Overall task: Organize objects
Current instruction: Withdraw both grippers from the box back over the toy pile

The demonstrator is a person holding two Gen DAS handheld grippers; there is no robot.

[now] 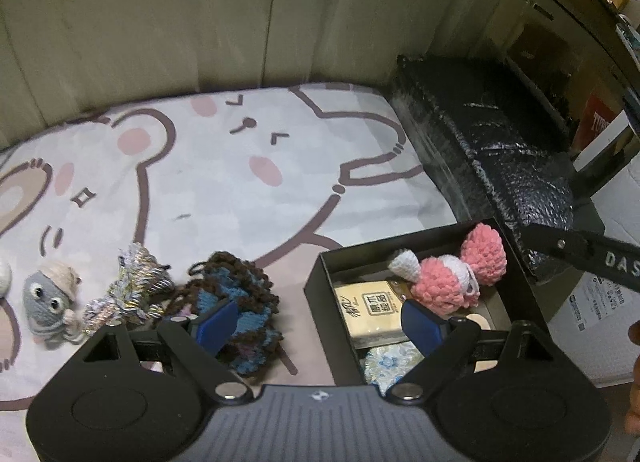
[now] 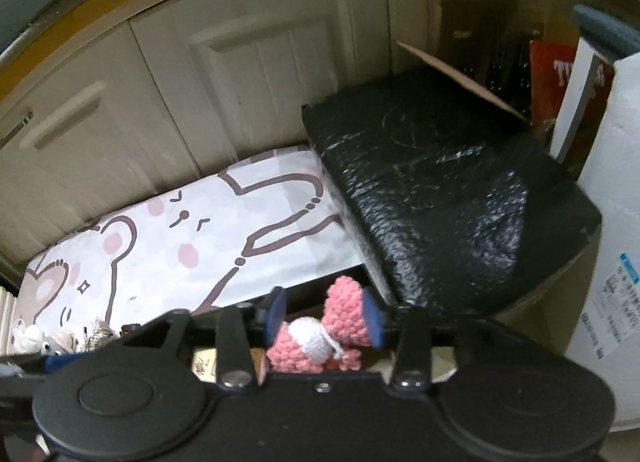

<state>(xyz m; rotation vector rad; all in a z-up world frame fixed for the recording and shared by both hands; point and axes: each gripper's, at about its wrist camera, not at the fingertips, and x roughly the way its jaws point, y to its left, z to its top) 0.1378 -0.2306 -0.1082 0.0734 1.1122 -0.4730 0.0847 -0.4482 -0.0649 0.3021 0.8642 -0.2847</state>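
A bed sheet (image 1: 240, 182) printed with cartoon bears in white, pink and brown covers the working surface, which runs up against a row of cream cabinet doors (image 1: 160, 30) with recessed panels and slim metal handles. At the sheet's right end lies a bulky parcel wrapped in glossy black plastic (image 1: 500, 150), and beyond it an open cupboard holds a red package, with a white appliance side bearing a label to the right. A black open box (image 1: 320, 294) sits on the sheet near the parcel; inside lie a pink and white crocheted toy (image 1: 444, 282), a beige tissue pack (image 1: 368, 310) and a pale blue floral pouch (image 1: 388, 358). Left of the box, on the sheet, rest a brown and blue crocheted piece (image 1: 240, 302), a silvery tinsel scrunchie (image 1: 132, 290) and a small grey crocheted figure with a beige hat (image 1: 48, 302). The left gripper (image 1: 320, 322) hovers with its blue pads spread wide, straddling the box's left wall and gripping nothing. The right gripper (image 2: 324, 314) is above the box, its jaws parted with the pink toy between them; whether its right pad touches the toy I cannot tell.
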